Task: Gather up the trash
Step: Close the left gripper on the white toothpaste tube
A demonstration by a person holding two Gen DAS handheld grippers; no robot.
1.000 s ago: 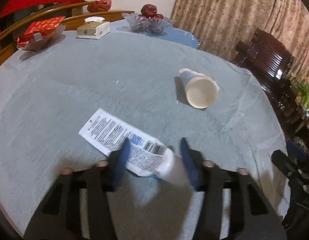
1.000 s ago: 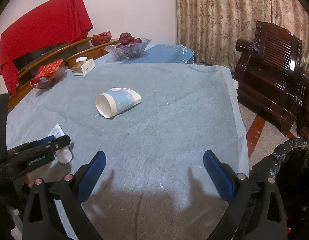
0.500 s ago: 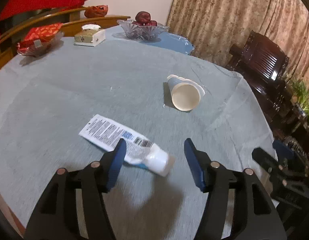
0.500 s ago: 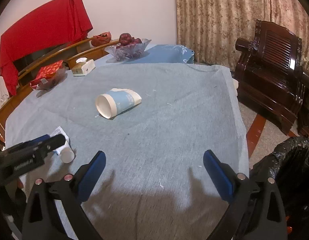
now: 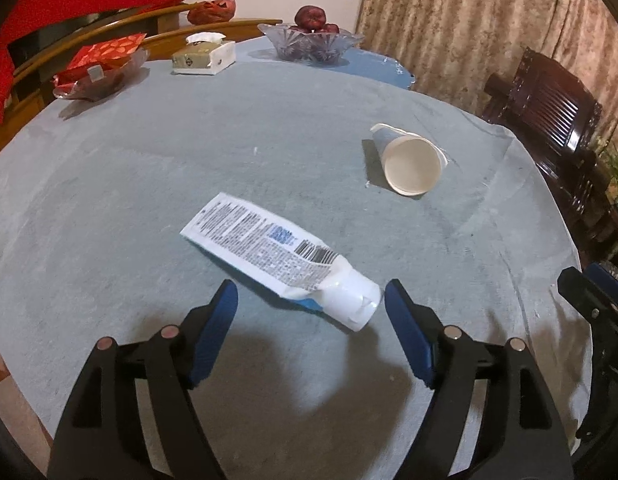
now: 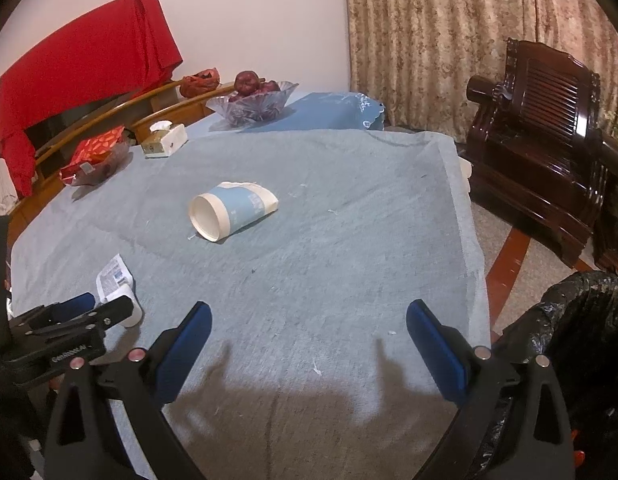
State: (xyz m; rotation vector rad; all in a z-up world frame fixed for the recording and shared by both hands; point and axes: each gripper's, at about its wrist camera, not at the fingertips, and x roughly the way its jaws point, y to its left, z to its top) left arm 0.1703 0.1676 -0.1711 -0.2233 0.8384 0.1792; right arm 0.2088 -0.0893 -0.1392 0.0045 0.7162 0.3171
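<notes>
A flattened white tube (image 5: 281, 256) with printed text lies on the blue-grey tablecloth (image 5: 149, 184), its cap end just ahead of my left gripper (image 5: 311, 300), which is open and empty. A crushed paper cup (image 5: 409, 160) lies on its side further right. In the right wrist view the cup (image 6: 229, 212) lies mid-table and the tube (image 6: 119, 284) is at the left, partly hidden by the left gripper. My right gripper (image 6: 309, 322) is open and empty over the near table edge.
A black-bagged bin (image 6: 581, 332) stands at the table's right. A glass fruit bowl (image 5: 311, 42), tissue box (image 5: 205, 54) and a dish with red wrappers (image 5: 101, 70) sit at the far edge. A dark wooden chair (image 6: 545, 128) stands right.
My left gripper opened wider and drew back from the tube, which now lies free in front of the fingertips. The right gripper has not moved.
</notes>
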